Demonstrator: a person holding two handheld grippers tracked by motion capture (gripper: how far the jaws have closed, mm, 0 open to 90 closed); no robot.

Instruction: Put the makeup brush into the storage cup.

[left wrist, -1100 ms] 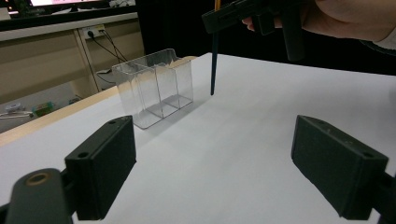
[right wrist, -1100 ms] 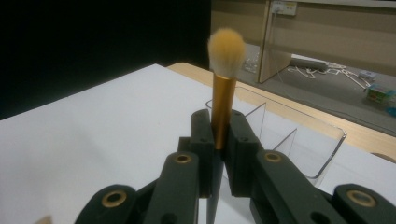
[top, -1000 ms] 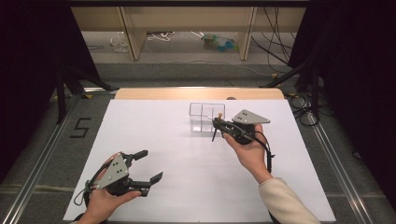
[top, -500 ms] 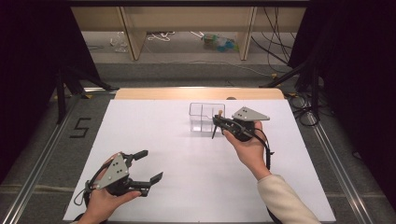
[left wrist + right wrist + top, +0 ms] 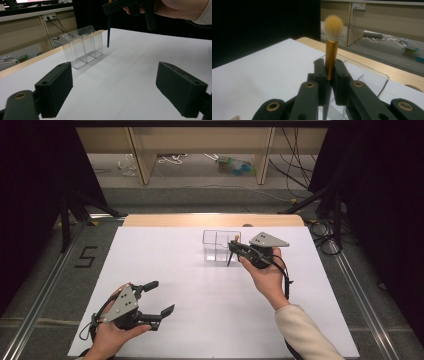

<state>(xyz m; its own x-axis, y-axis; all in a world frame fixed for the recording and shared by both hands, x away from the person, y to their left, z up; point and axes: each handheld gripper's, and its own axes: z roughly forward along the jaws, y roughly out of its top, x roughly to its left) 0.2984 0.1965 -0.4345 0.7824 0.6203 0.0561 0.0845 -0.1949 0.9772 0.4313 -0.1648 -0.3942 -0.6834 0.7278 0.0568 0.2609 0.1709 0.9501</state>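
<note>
Right gripper [image 5: 234,246] clamps an upright makeup brush [image 5: 331,47] above the white table surface [image 5: 200,285], just beside a clear divided container [image 5: 217,245]. Left gripper [image 5: 159,301] hovers with jaws apart, holding nothing, near the front edge. Beyond: wooden bench legs [image 5: 142,157], floor cables [image 5: 175,159], dark curtains [image 5: 35,180].

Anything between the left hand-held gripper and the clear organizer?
Nothing: bare white table between left hand-held gripper and clear organizer, per high view.
</note>
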